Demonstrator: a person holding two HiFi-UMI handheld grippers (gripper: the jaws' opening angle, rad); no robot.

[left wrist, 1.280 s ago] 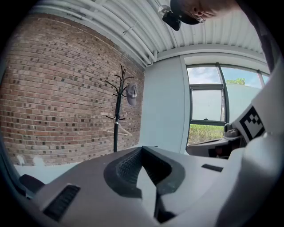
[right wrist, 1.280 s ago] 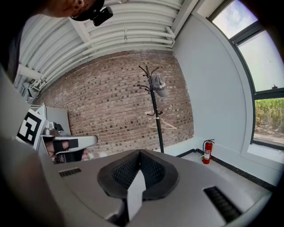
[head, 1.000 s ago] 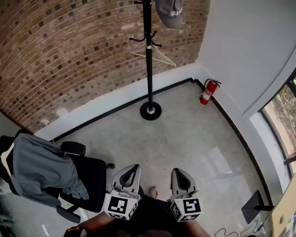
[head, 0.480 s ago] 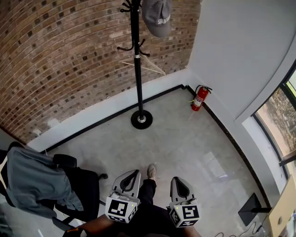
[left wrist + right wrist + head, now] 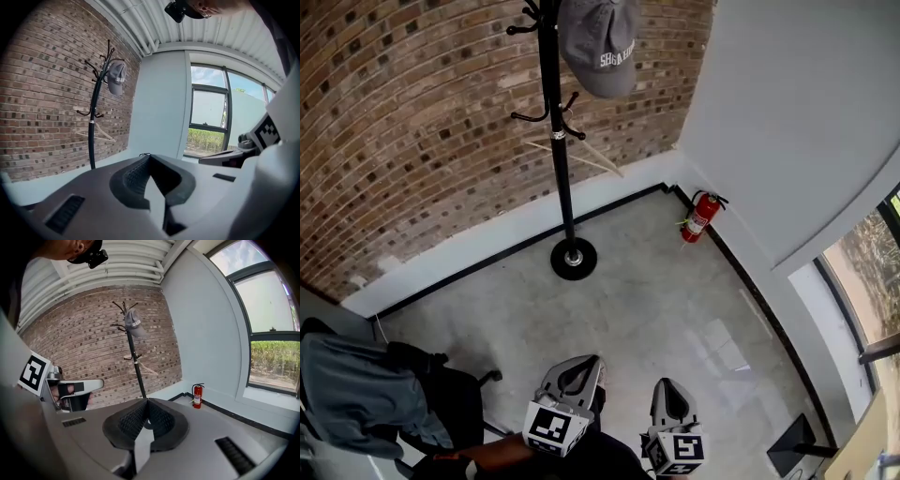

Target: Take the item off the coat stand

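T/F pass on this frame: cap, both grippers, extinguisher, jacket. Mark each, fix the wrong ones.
1. A grey cap hangs at the top of the coat stand. True.
2. The right gripper is shut on the cap. False: its jaws are together with nothing between them, far from the stand.
3. The fire extinguisher stands against the white wall. True.
4. The left gripper has its jaws wide apart. False: they are shut and empty.
5. A jacket lies on the floor at the stand's base. False: the grey jacket drapes over the chair.
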